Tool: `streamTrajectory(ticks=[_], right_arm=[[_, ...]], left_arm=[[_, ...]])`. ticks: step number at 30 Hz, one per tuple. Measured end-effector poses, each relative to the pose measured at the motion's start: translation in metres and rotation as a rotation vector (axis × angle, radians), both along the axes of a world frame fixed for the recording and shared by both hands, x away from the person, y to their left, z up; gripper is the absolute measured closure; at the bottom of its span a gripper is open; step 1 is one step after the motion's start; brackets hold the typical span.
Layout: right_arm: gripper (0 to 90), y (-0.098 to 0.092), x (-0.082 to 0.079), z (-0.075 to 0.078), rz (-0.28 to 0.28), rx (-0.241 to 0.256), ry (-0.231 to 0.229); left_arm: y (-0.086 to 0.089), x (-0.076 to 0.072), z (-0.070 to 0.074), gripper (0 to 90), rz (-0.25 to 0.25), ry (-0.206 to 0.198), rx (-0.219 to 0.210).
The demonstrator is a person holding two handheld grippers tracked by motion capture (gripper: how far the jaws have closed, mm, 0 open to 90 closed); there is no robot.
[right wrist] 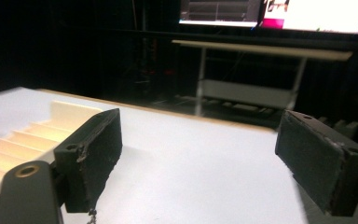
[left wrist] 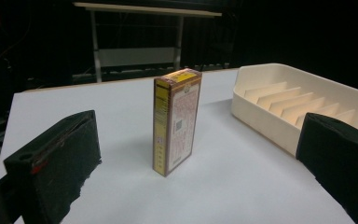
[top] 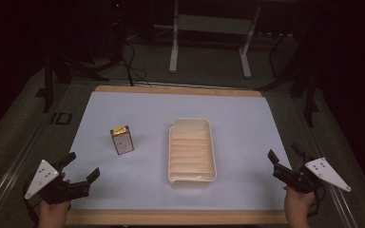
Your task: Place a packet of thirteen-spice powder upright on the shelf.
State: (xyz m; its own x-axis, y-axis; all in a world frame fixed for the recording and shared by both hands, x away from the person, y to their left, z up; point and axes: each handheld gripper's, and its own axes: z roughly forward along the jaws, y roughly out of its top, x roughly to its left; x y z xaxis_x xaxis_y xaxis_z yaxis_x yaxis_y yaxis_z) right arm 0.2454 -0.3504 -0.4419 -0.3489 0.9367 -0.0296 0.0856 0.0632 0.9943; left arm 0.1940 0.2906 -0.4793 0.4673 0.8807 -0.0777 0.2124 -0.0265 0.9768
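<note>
I'm holding my left tongs (top: 83,167) low over the near-left corner of the bench (top: 247,109), jaws spread wide and gripping nothing. In the left gripper view the two black pads are standing far apart at the bottom corners, and the small carton (left wrist: 176,120) is sitting upright on the white sheet between them but well ahead, touching neither pad. Its yellow top and printed brown side are facing me, though the print is too small to read.

Just to the right of the carton, the cream ribbed tray (top: 192,151) is lying flat near the middle of the bench, long side running away from me. It's showing a row of raised ridges inside and nothing resting on them.

My right tongs (top: 285,159) are hovering at the near-right edge of the bench, also wide open and empty. In the right gripper view the pads are framing bare white sheet, and the tray's end (right wrist: 37,135) is peeking in behind the left-hand pad, apart from it.

Beyond the far edge a white metal stand (top: 211,40) is standing on the floor in the dark.
</note>
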Motion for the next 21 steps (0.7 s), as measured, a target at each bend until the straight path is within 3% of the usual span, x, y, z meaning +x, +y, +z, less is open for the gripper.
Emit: streamTrajectory(ticks=[4,9,15,19,20,21], right_arm=[[15.1,0.004,0.002,-0.004,0.042,-0.018,-0.007],[15.2,0.011,0.001,0.001,0.054,-0.058,0.002],[15.2,0.015,-0.003,0.006,0.079,-0.071,-0.002],[15.5,0.017,-0.006,0.005,0.127,-0.081,0.015],[15.7,0.019,-0.009,0.003,0.169,-0.116,0.019],[17.3,0.019,-0.009,0.002,0.19,-0.138,0.022]], left_arm=[[0.001,0.001,0.0,0.0,-0.038,-0.002,0.011],[0.002,0.006,-0.004,0.0,-0.137,0.024,0.05],[0.007,0.014,0.0,0.0,-0.206,0.067,0.032],[0.014,0.018,0.006,0.0,-0.236,0.105,0.07],[0.016,0.018,0.008,0.0,-0.244,0.11,0.082],[0.02,0.02,0.01,0.0,-0.264,0.139,0.079]])
